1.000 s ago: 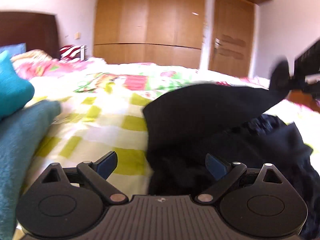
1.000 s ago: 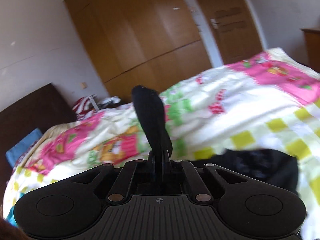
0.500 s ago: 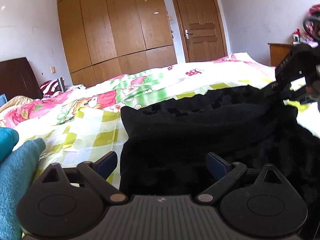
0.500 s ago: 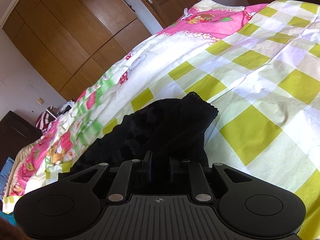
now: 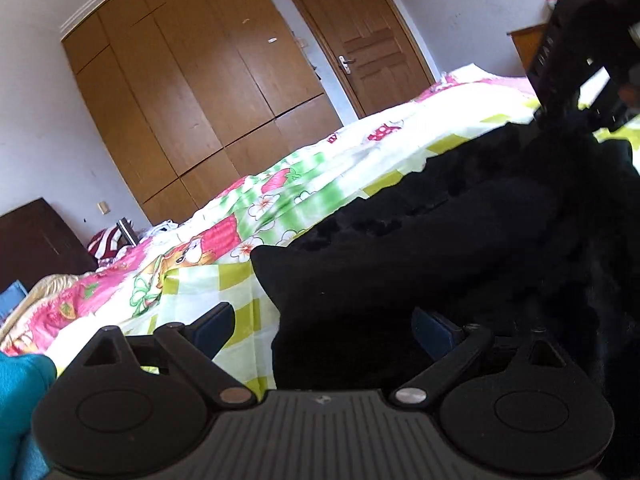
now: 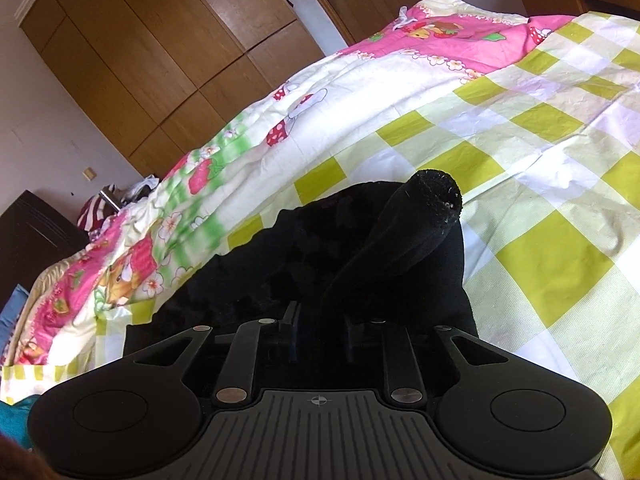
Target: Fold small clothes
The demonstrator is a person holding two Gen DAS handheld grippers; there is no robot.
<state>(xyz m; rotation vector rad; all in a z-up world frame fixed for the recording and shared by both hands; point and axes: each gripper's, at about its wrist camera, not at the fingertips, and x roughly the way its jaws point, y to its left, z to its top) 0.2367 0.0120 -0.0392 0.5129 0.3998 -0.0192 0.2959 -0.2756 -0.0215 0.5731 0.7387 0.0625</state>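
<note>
A black fleecy garment (image 5: 440, 248) lies on the checked bedsheet (image 5: 192, 280). My left gripper (image 5: 324, 322) is open, its blue-padded fingers (image 5: 212, 322) set wide at the garment's near left edge, holding nothing. My right gripper (image 6: 320, 340) is shut on a fold of the black garment (image 6: 392, 248), which stands up as a ridge above the jaws. The right gripper also shows in the left wrist view (image 5: 580, 60), low over the garment's far right end.
Teal cloth (image 5: 20, 392) lies at the left edge, also at the lower left of the right wrist view (image 6: 12, 416). Yellow-checked sheet (image 6: 540, 200) spreads to the right. Wooden wardrobe (image 5: 192, 92) and door (image 5: 360, 40) stand behind the bed.
The right gripper has brought the black fold down from mid-air onto the bed. The garment now lies spread low. The left gripper stayed open and tilted.
</note>
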